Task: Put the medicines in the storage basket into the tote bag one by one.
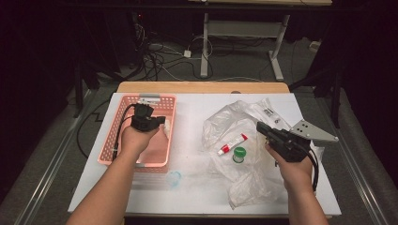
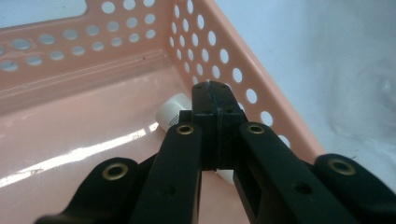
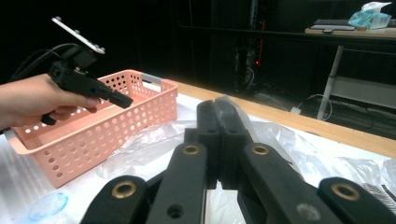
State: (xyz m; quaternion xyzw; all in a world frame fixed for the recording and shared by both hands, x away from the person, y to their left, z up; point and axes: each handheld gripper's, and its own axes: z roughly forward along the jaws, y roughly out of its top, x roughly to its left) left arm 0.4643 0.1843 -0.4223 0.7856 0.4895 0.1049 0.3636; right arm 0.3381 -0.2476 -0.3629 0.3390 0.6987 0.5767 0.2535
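Observation:
A pink perforated basket [image 1: 109, 136] [image 2: 261, 60] [image 3: 93, 140] stands on the left of the white table. My left gripper [image 1: 159, 121] [image 2: 212, 88] [image 3: 125, 100] hangs over the basket's inside near its right wall, jaws pressed together with nothing between them. Under its jaws a white tube-like item [image 2: 173, 112] lies on the basket floor. My right gripper [image 1: 259, 125] [image 3: 217, 105] hovers over crumpled clear plastic bags [image 1: 225, 124] [image 3: 140, 140], shut and empty. A red-and-white tube [image 1: 232, 144] and a green-capped little jar [image 1: 239, 153] rest on the plastic.
A small clear bluish lid [image 1: 174, 178] [image 3: 46, 205] lies in front of the basket. A wooden strip [image 1: 202, 87] borders the table's far edge. Cables and desk legs lie on the floor beyond.

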